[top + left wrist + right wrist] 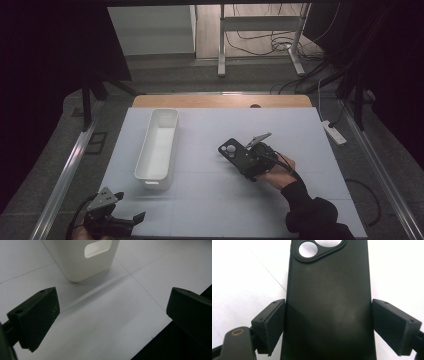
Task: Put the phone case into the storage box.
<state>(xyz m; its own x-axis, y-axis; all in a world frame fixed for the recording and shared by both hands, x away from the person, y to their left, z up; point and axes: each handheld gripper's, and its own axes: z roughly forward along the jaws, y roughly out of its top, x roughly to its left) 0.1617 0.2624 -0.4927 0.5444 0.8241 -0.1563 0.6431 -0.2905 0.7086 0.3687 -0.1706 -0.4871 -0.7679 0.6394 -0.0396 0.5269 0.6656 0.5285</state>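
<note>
Right hand-held gripper point(328, 325) has a black phone case point(329, 302) between its jaws, back side up, camera cutout pointing away from the hand; both pads sit flush against the case's long edges, so I read it as pinched across its width. Gripping near the lower end probably leaves the far end free to go in first wherever it gets set down

In the high view the case point(233, 151) sits right of centre on the pale surface point(300, 130), low over it or touching; cannot tell which. The right hand-held gripper point(256, 159) comes at it from the person's side, hand point(278, 173) angled inward toward the bin

White bin point(159, 147), long and narrow, stands left of the case, well apart, nothing visible inside. Likely the drop spot, judging by its open top and reachable position

Left hand-held gripper point(134, 218) idles at the near left corner, jaws spread, nothing between them. Its own view looks at the bin's near end wall with handle slot point(97, 248), possibly parked there to steady the bin later
</note>
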